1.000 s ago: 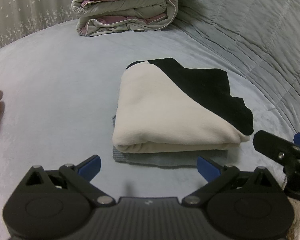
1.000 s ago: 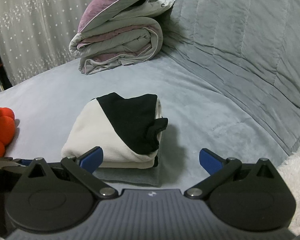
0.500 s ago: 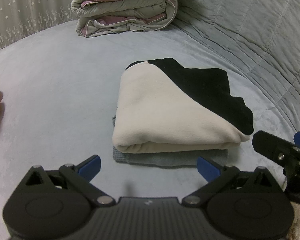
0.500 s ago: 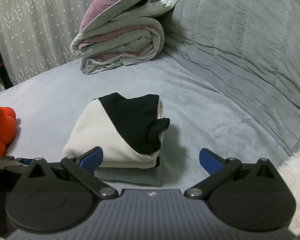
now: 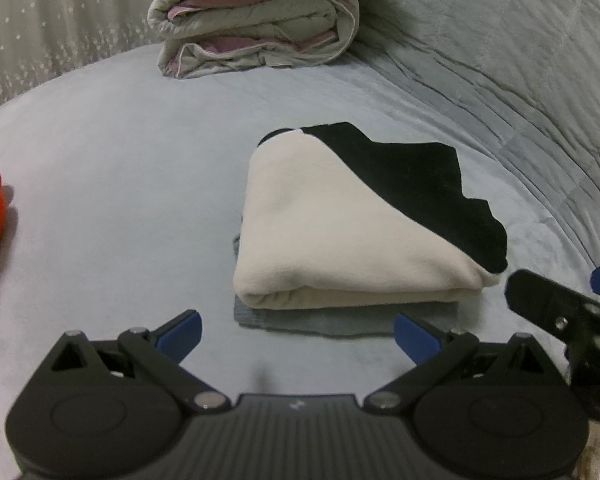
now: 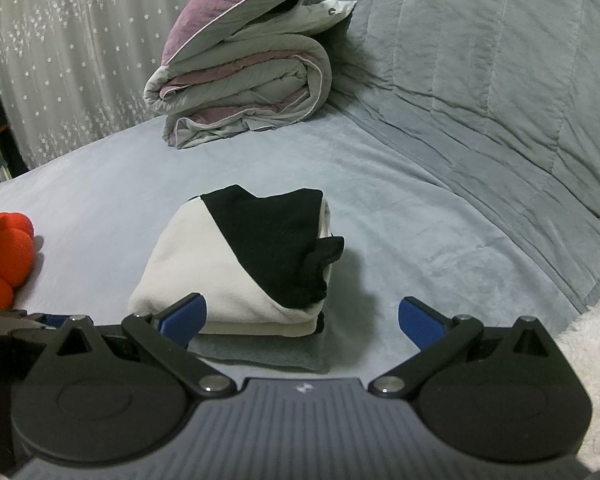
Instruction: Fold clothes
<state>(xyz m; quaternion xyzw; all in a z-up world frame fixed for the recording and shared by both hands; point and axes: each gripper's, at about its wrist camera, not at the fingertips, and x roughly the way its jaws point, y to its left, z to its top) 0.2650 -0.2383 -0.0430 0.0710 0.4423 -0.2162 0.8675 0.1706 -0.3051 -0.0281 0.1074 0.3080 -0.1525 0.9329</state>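
1. An orange plush toy [image 6: 4, 256] lies at the far left of the grey bed [image 5: 112, 184].
2. The left gripper [image 5: 296, 332] hovers with its blue-tipped jaws spread wide, holding nothing.
3. A folded cream-and-black garment [image 5: 340, 236] sits mid-bed, stacked on a folded grey garment [image 5: 340, 320].
4. Behind it rests a folded grey-and-purple duvet [image 6: 244, 80].
5. The right gripper [image 6: 302, 320] also gapes wide and empty, near the stack's right end.

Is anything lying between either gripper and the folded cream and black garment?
Nothing visible. Only bare bed surface separates the open left gripper and the open right gripper from the cream and black garment, which rests on a folded grey garment.
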